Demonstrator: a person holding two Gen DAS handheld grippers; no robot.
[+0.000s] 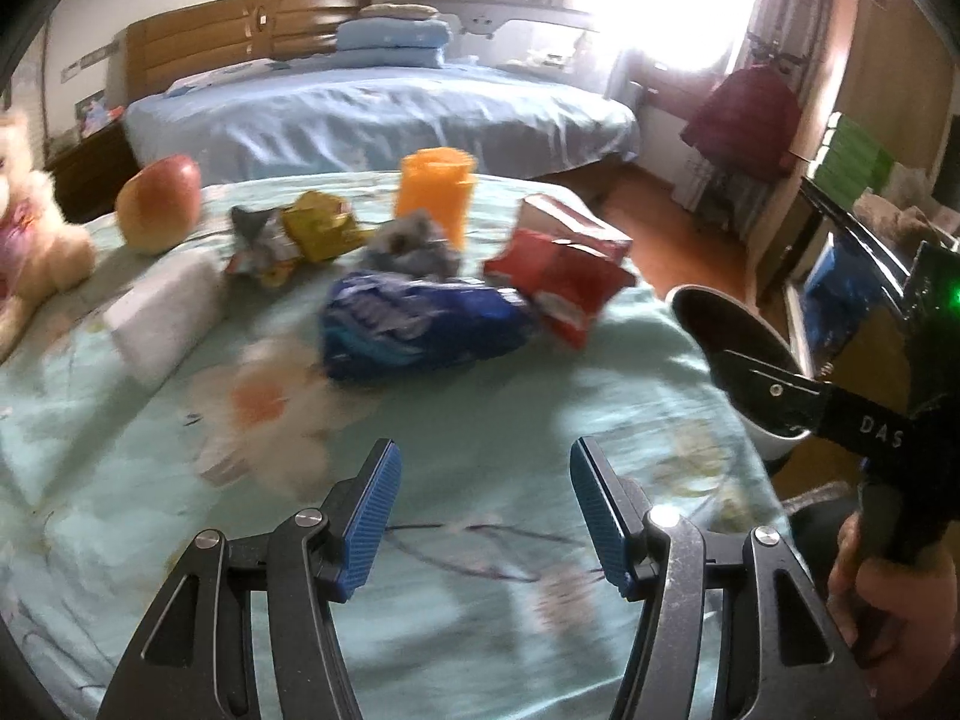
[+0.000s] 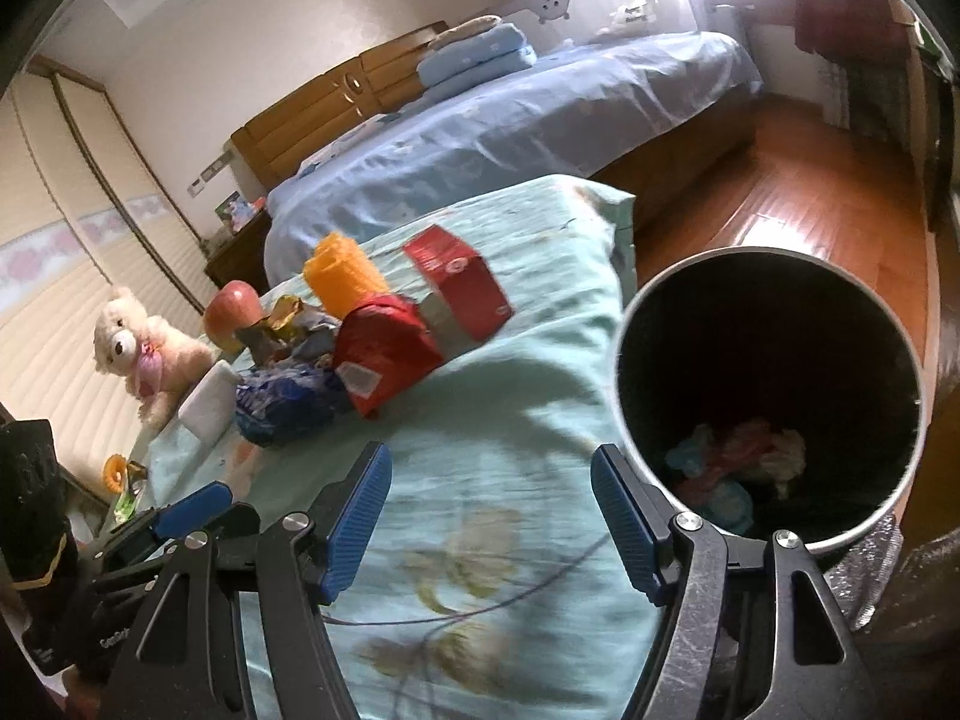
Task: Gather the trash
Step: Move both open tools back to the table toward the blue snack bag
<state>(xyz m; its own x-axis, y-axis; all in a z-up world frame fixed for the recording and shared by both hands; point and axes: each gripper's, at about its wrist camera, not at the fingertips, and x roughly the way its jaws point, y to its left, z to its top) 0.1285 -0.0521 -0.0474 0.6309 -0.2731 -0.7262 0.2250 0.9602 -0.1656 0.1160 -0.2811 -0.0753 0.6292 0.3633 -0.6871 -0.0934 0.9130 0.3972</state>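
Observation:
My left gripper hangs open over the teal flowered bedspread, with nothing between its blue pads. Ahead of it lie a blue snack bag, a red bag, a red and white box, a grey crumpled wrapper and a yellow wrapper. My right gripper is open and empty, just left of the round bin, which has crumpled trash at its bottom. The red box, red bag and blue bag lie farther up the bed.
An orange cup, an apple, a white tissue pack and a teddy bear also sit on the bedspread. A second bed stands behind. Wooden floor lies to the right. A hand holds the right gripper's handle.

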